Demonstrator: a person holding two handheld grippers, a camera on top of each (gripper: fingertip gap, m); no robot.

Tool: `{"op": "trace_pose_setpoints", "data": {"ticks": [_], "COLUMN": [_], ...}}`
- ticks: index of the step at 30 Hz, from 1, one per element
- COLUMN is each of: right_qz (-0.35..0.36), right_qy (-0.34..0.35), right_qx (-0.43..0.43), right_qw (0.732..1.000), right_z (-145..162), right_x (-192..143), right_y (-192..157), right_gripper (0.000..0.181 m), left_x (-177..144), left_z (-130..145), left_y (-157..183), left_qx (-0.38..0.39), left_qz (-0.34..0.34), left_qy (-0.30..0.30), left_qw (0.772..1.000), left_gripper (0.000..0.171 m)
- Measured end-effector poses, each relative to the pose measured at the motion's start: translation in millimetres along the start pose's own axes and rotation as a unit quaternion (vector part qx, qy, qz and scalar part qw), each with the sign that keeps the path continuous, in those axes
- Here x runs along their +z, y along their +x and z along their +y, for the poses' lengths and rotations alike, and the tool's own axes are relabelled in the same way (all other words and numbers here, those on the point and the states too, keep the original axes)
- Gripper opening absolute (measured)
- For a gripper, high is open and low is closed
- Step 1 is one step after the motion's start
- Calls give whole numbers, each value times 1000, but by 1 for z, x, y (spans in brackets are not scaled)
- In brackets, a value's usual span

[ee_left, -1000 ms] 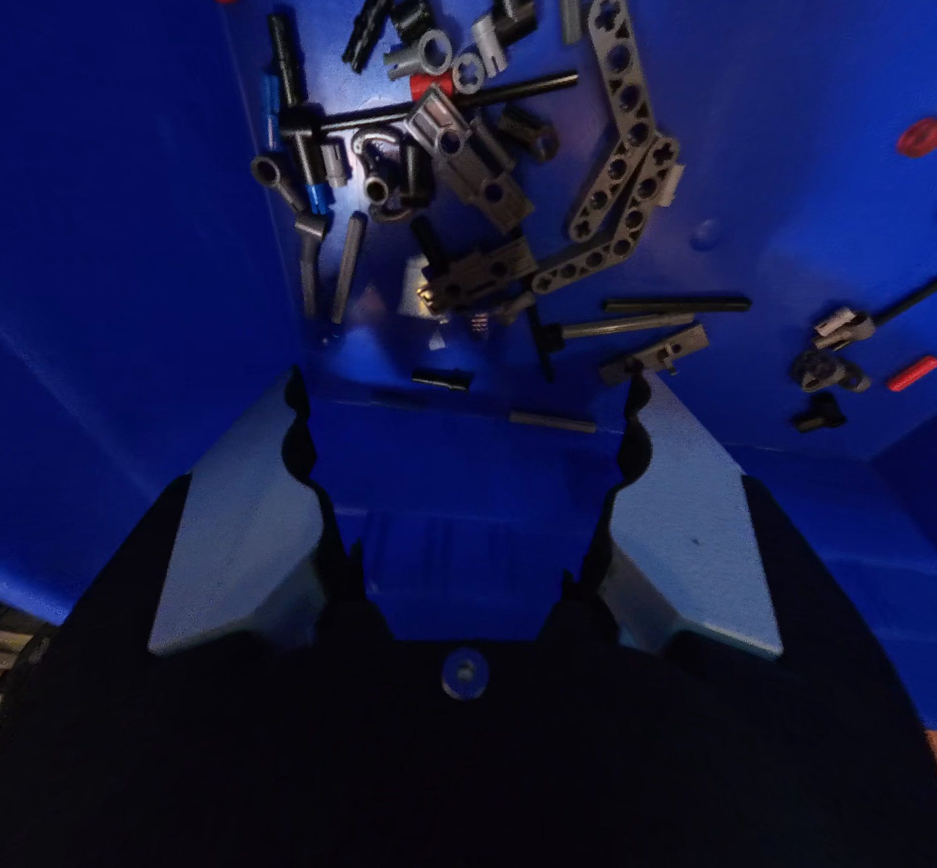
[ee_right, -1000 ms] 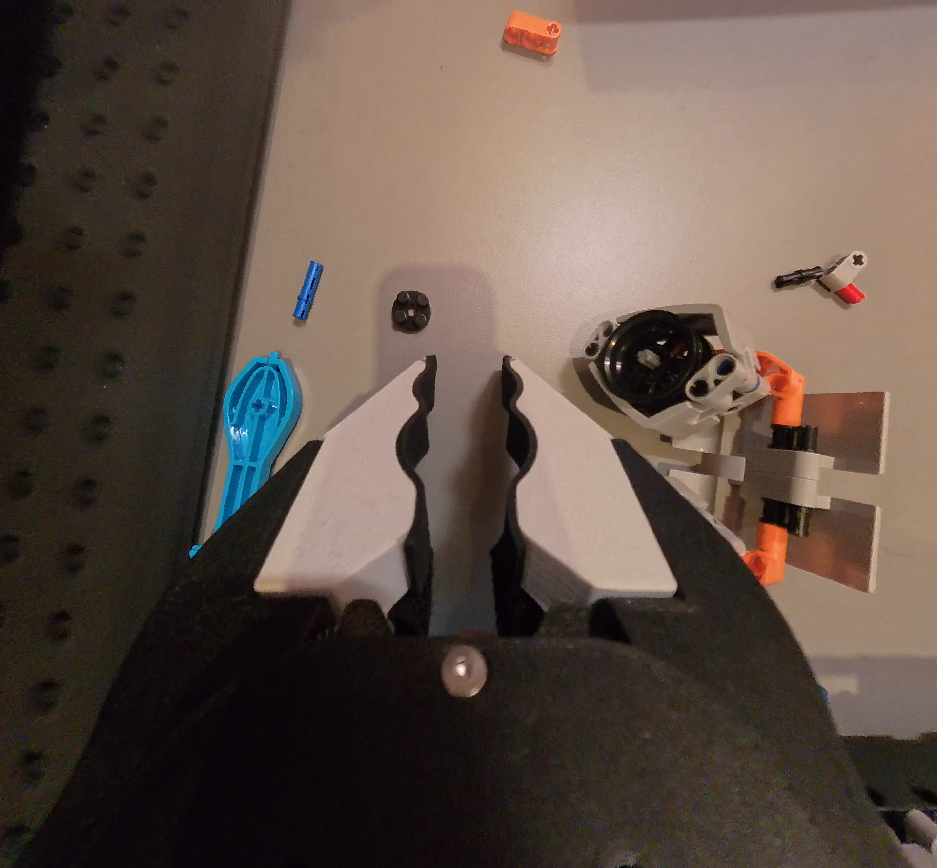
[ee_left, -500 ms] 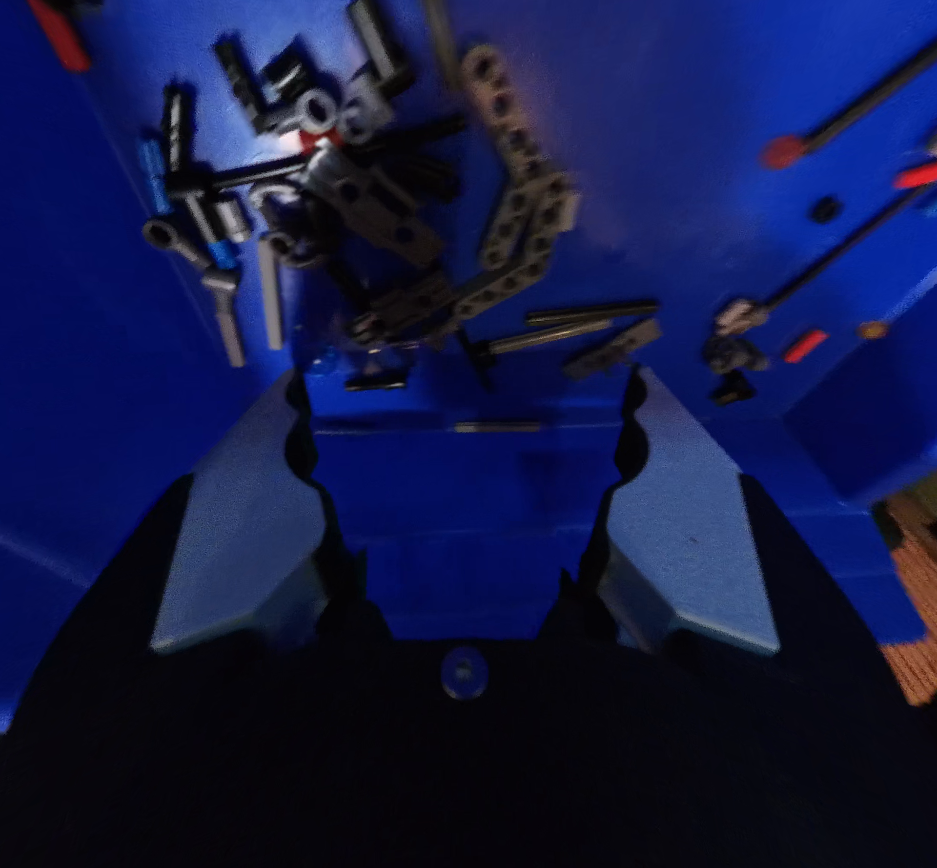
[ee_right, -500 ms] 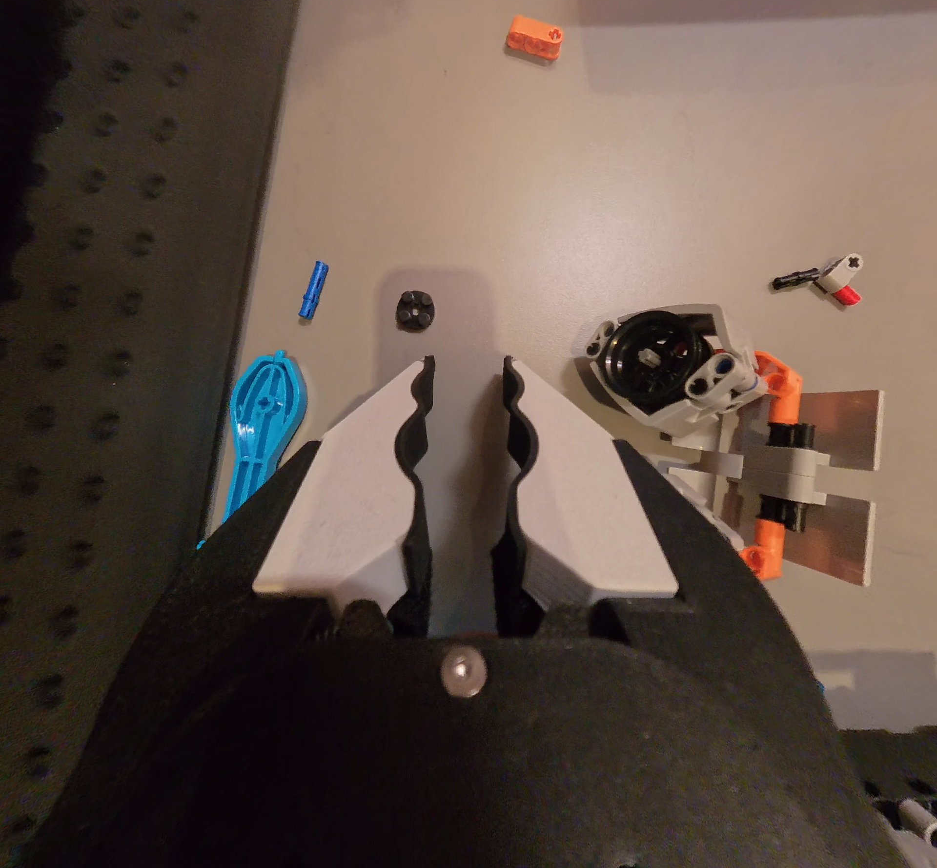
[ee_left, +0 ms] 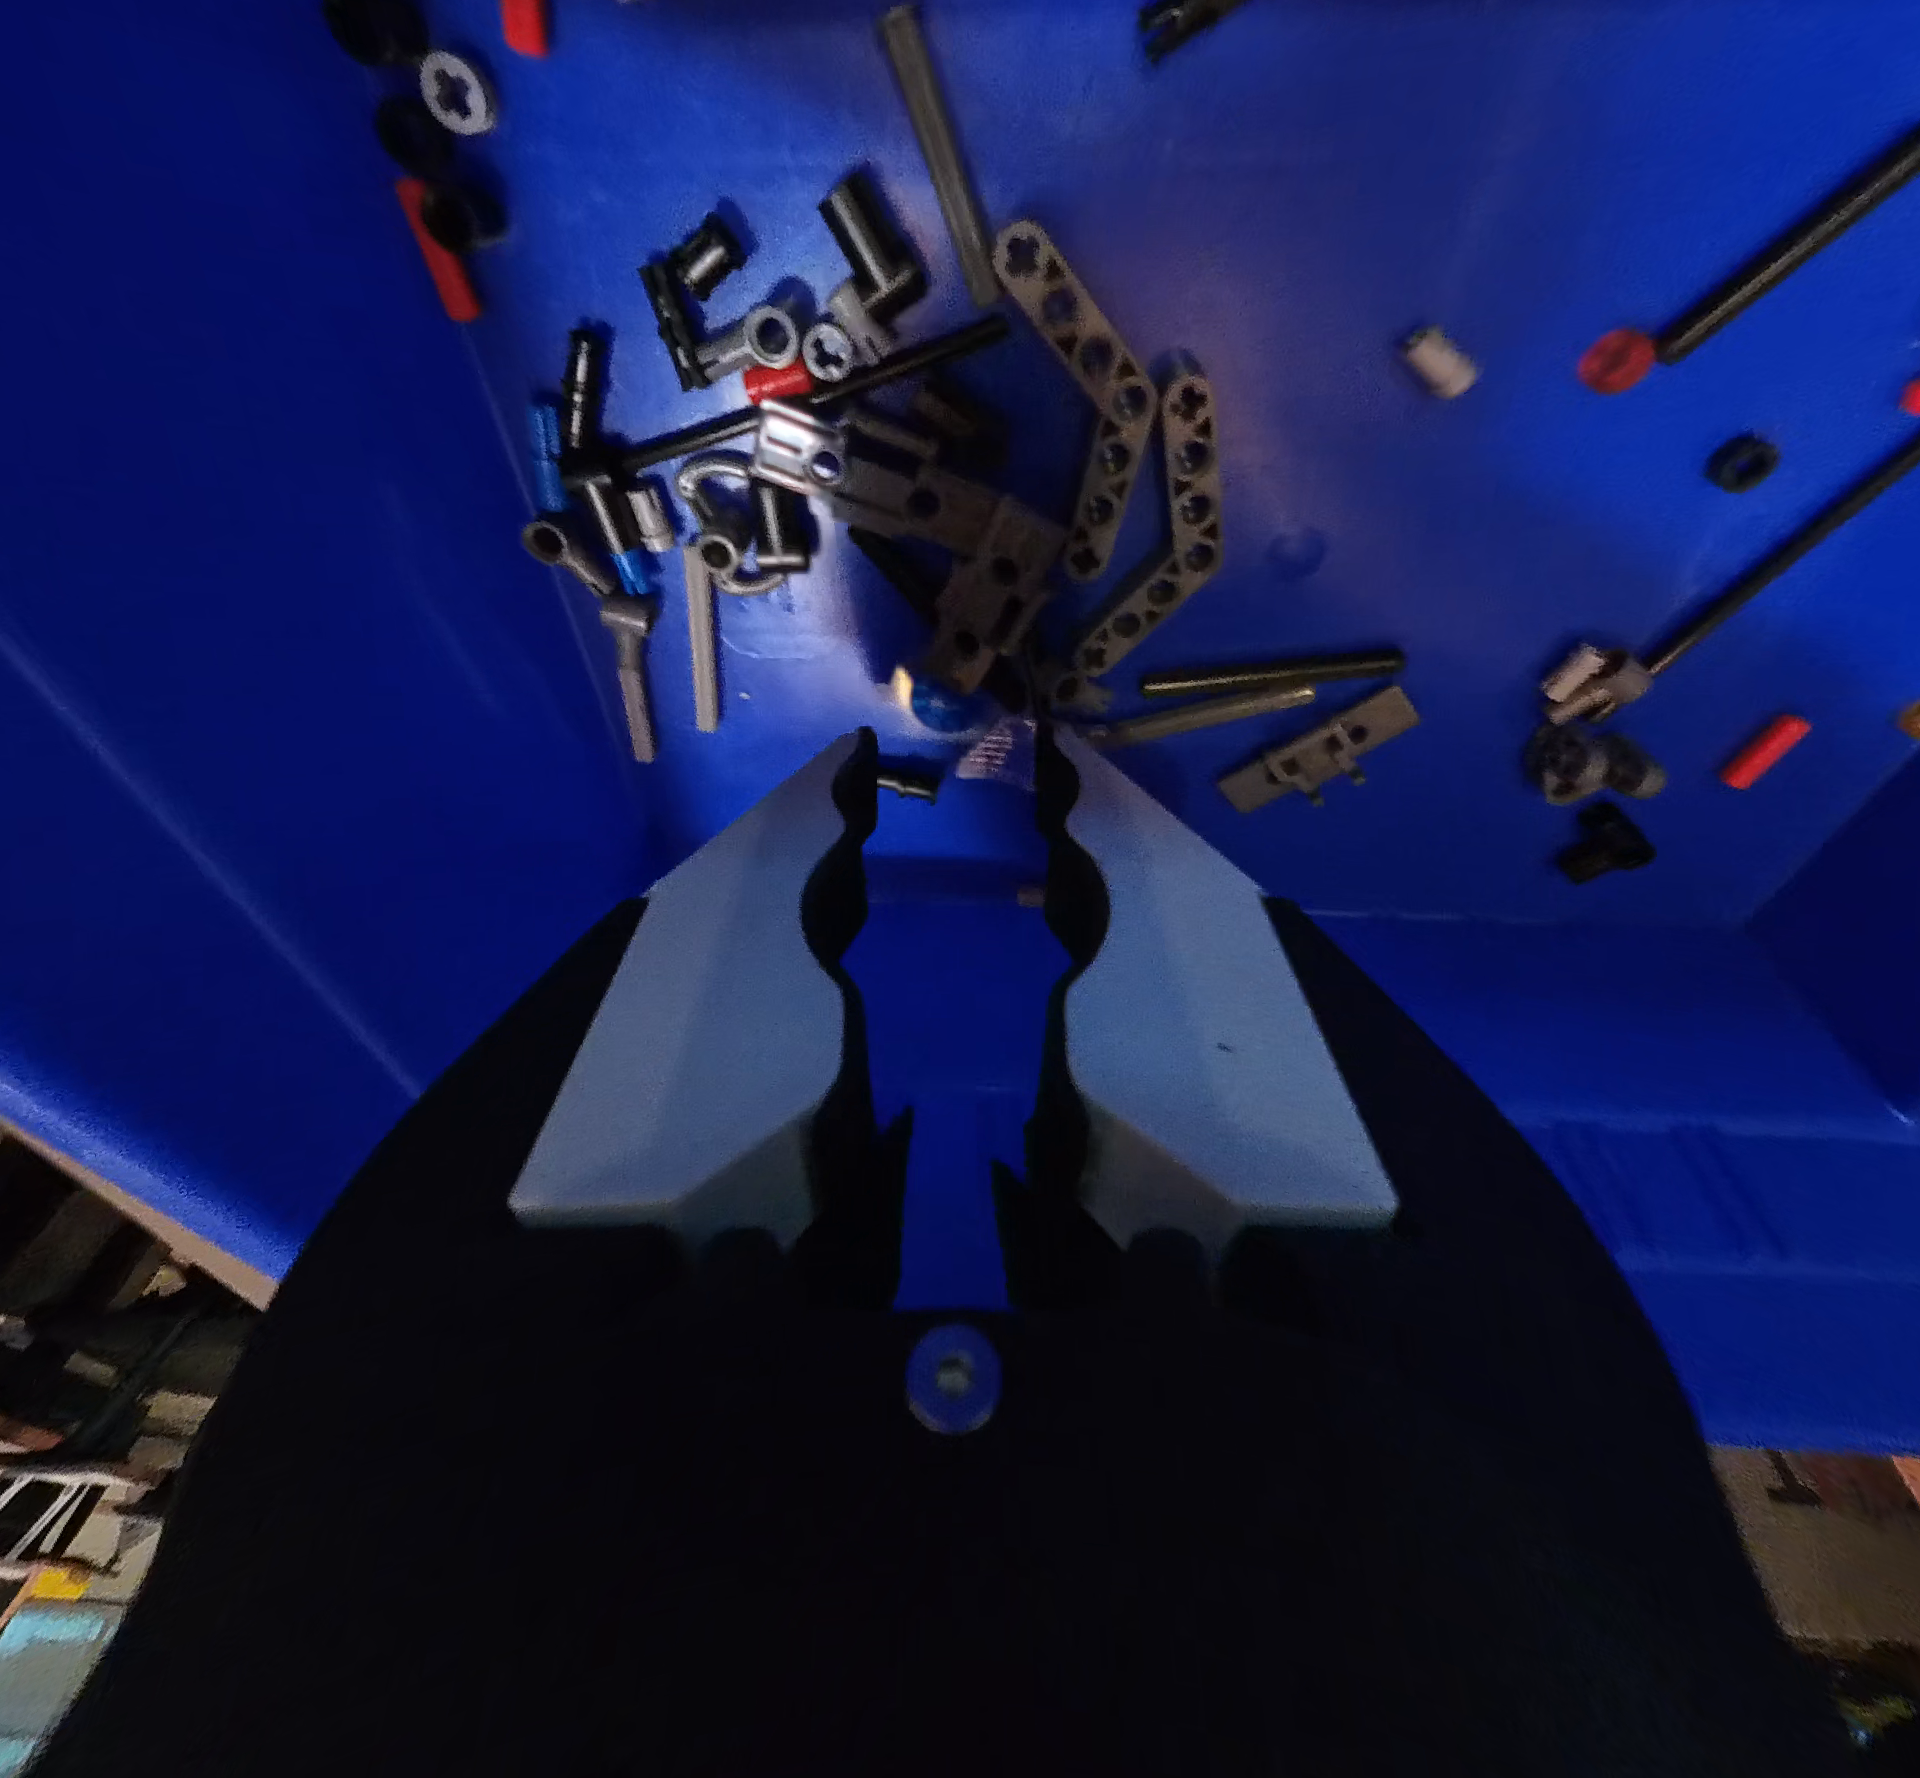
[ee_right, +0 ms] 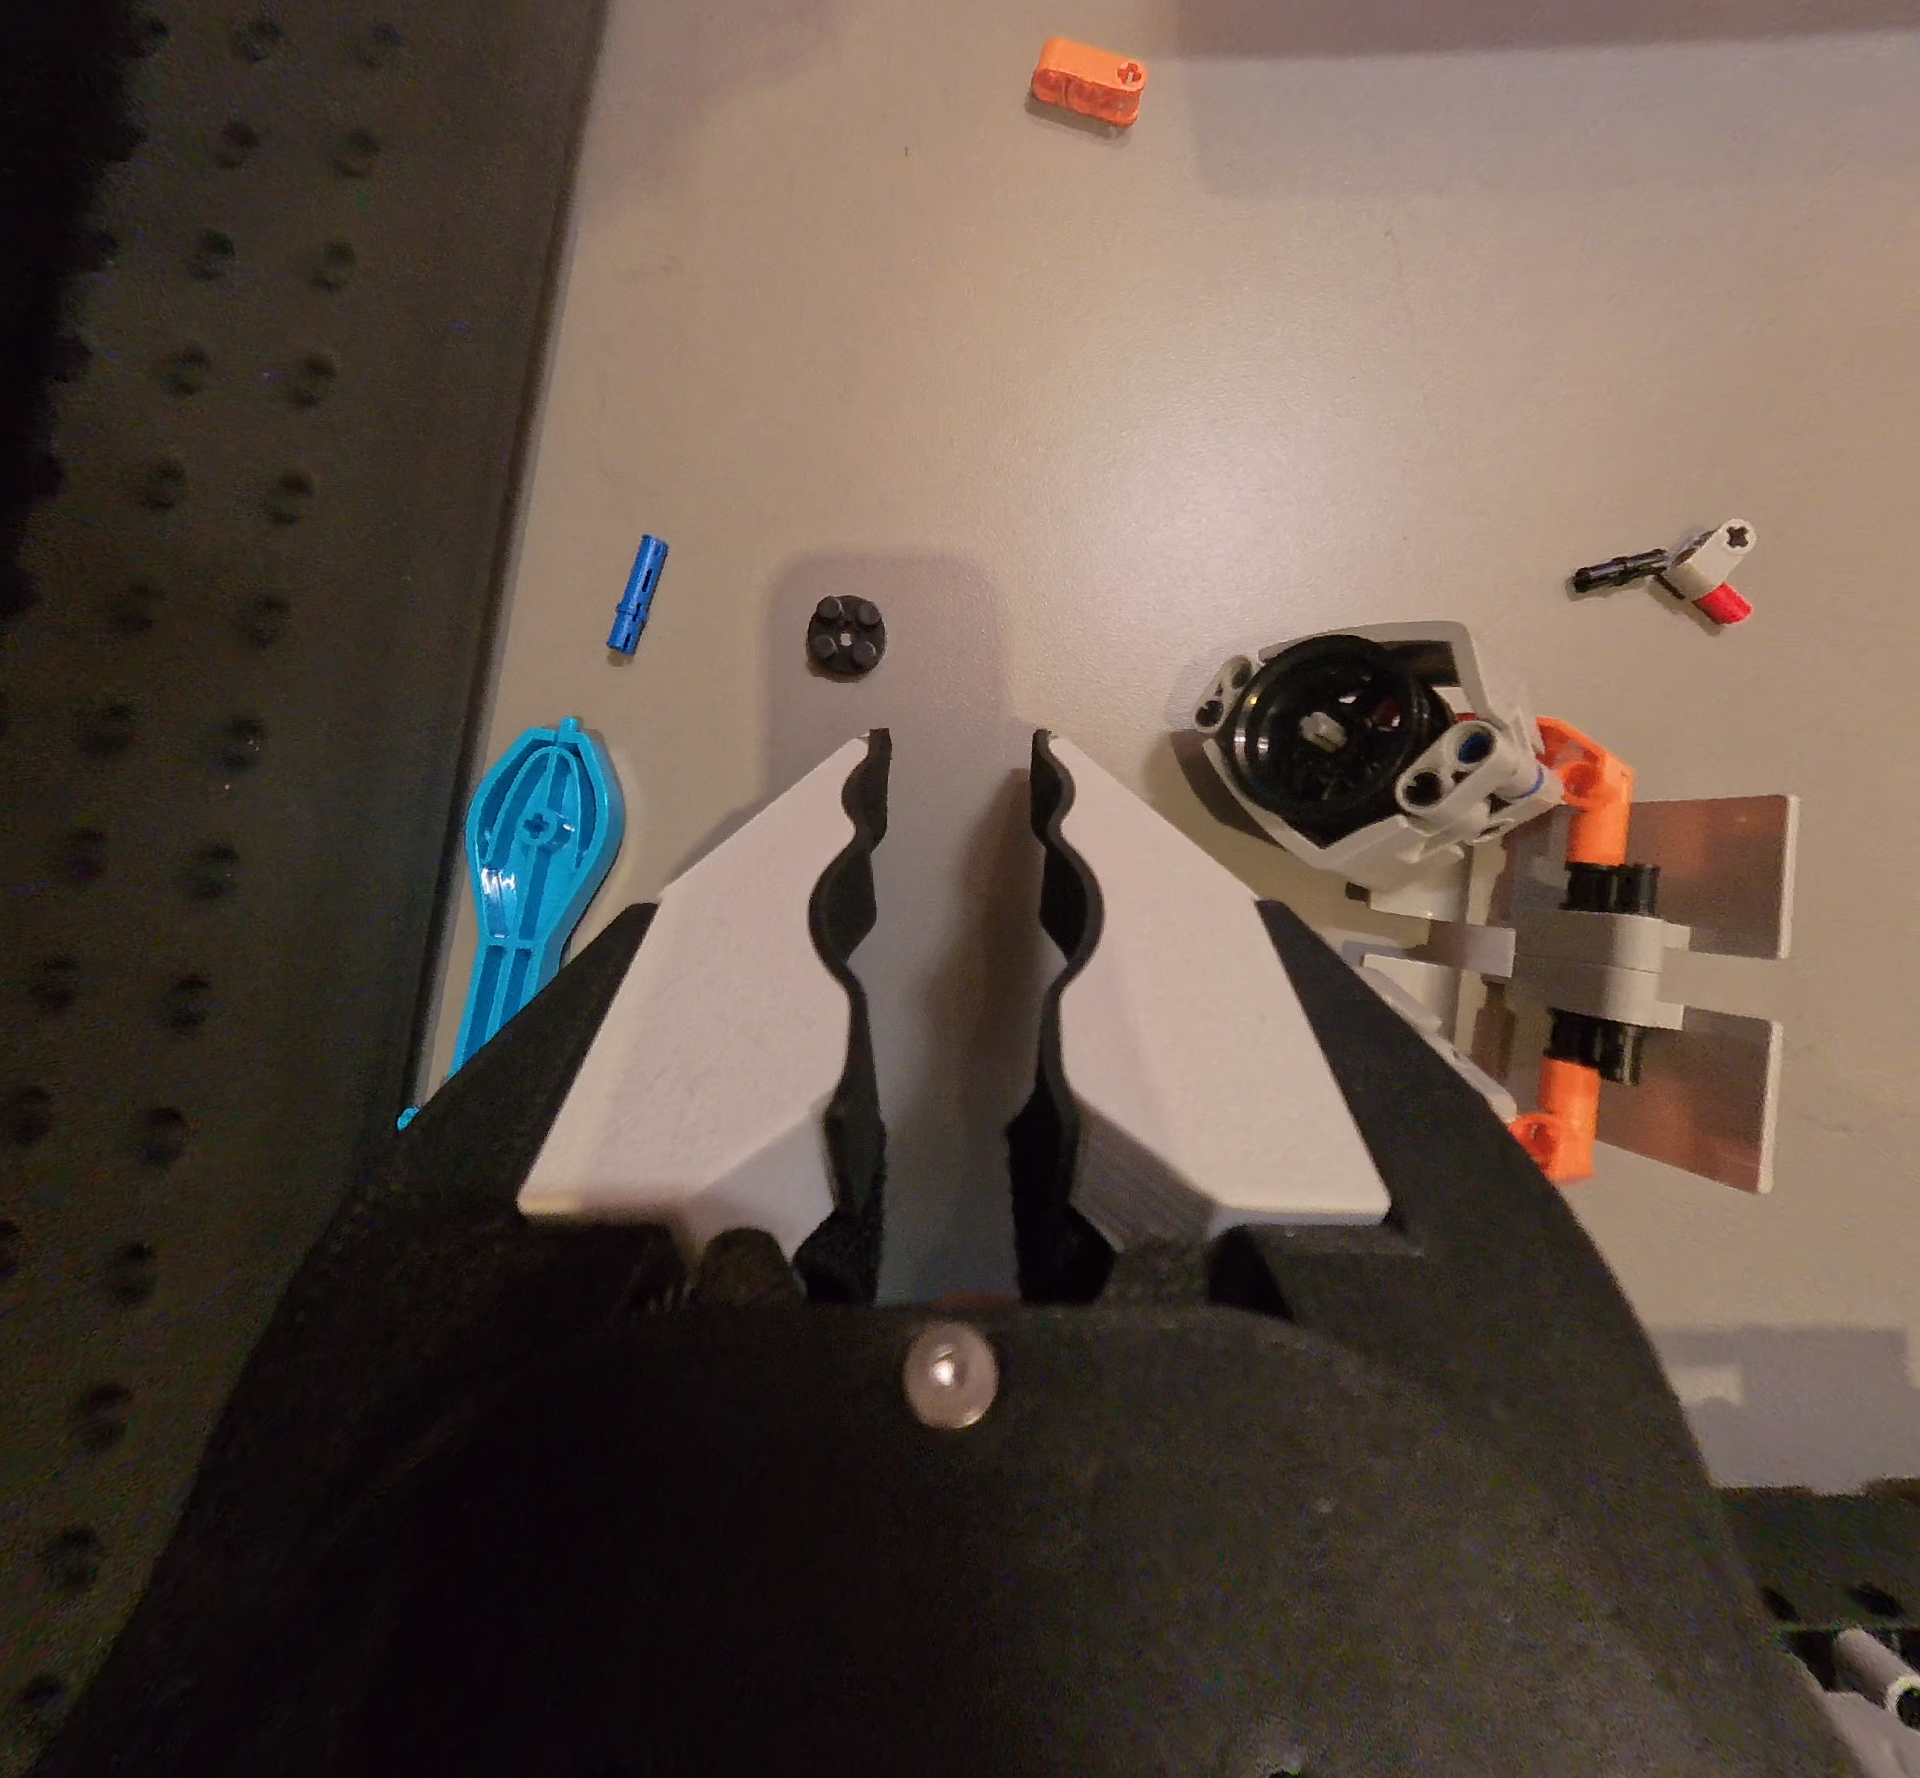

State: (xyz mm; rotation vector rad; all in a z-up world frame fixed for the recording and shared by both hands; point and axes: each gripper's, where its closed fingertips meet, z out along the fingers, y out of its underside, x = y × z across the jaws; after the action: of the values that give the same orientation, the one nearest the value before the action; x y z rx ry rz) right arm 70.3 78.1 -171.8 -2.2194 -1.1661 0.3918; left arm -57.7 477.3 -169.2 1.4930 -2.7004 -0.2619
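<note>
Blue bin (ee_left: 1455, 118), parts heap (ee_left: 883, 481); left claw (ee_left: 951, 752) above

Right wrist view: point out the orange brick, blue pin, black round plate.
orange brick (ee_right: 1089, 82), right wrist view, top face.
blue pin (ee_right: 637, 594), right wrist view, mid-shaft.
black round plate (ee_right: 846, 636), right wrist view, centre between studs.
</note>
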Motion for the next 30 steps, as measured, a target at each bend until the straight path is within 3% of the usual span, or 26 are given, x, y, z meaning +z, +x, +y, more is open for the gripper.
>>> {"op": "trace_pose_setpoints", "data": {"ticks": [14,20,25,30], "right_qz": [2,6,12,28], "right_qy": [2,3,2,-1], "right_qx": [-1,-4,-7,-11], "right_qw": [1000,1000,1000,1000], "right_z": [-1,-2,-3,-4], "right_x": [-2,-4,-7,-14], "right_y": [0,0,1,3], "right_gripper": [25,24,24,24], "left_x": [11,8,-20,-60], "left_z": [-2,-2,-1,-9], "left_y": [-1,-6,2,35], "left_qx": [-9,-4,-3,17], "left_qz": [27,-5,-41,-61], "left_qy": [-8,8,32,52], "left_qw": [1000,1000,999,997], "left_gripper": [14,14,14,14]}}
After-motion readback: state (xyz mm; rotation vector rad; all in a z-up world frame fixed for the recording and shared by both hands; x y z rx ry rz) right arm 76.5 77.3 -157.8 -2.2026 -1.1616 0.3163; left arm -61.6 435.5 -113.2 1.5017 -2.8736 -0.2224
